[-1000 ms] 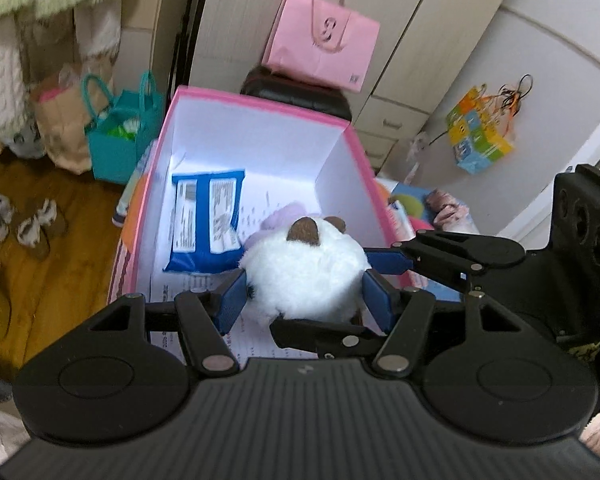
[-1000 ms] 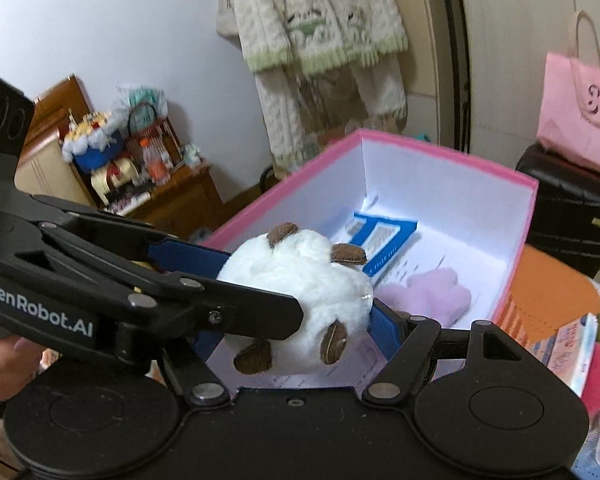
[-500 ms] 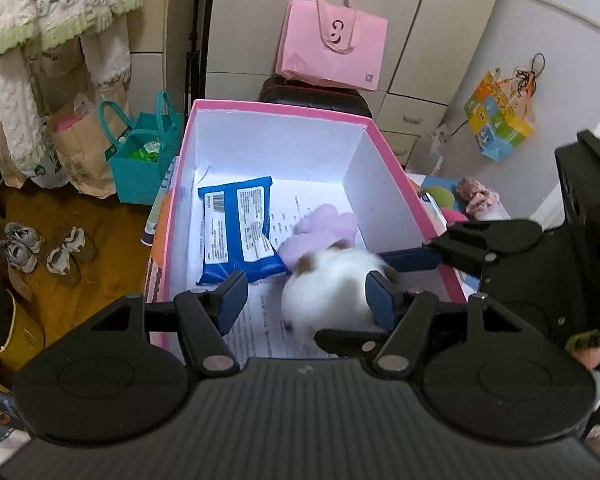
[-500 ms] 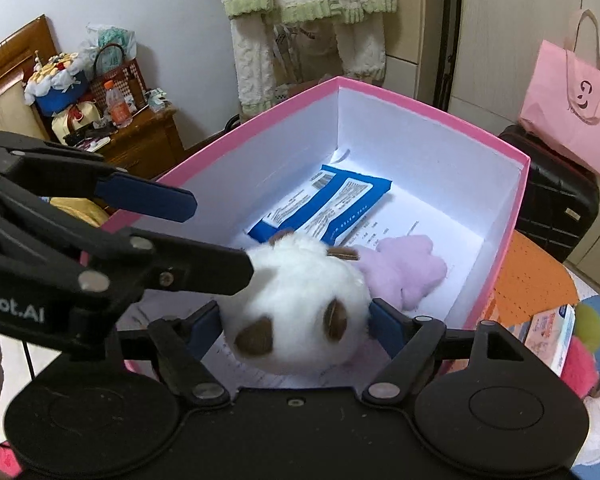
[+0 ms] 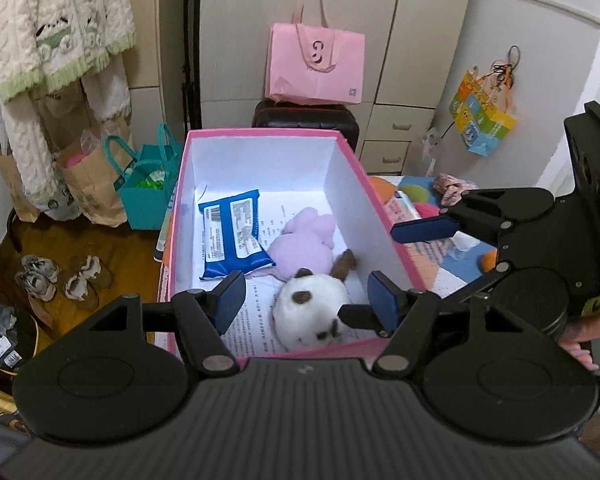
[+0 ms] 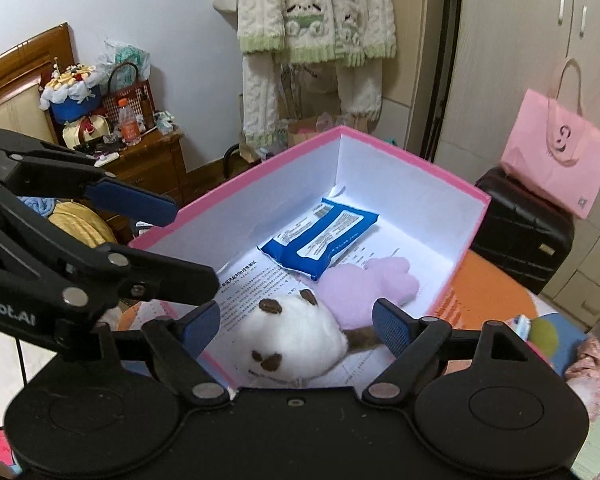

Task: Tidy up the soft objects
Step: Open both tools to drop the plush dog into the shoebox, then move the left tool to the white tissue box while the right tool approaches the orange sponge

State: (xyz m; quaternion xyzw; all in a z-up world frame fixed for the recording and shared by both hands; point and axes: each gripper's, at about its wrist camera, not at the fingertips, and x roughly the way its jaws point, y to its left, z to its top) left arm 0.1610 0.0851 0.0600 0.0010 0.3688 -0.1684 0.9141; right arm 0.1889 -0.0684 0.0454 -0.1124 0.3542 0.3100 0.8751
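A white plush ball with brown patches (image 5: 312, 312) (image 6: 296, 336) lies on the printed paper at the near end of the pink box (image 5: 260, 133) (image 6: 416, 160). Behind it lie a lilac plush (image 5: 308, 240) (image 6: 368, 288) and a blue wipes pack (image 5: 232, 236) (image 6: 320, 240). My left gripper (image 5: 307, 300) (image 6: 160, 240) hovers above the ball, jaws opening, pads clear of the fur. My right gripper (image 6: 296, 328) (image 5: 384, 272) crosses it from the side, its jaws also opening and off the ball.
A pink tote (image 5: 316, 64) rests on a black suitcase (image 5: 304, 114) behind the box. A teal bag (image 5: 148, 184), paper bags and shoes (image 5: 56, 276) are on the floor at left. Colourful soft items (image 5: 420, 196) lie right of the box. A hand (image 5: 580, 340) holds the right gripper.
Both grippers let go of the white plush ball; it dropped onto the box floor. Both have opened wider, risen and pulled back from the box.
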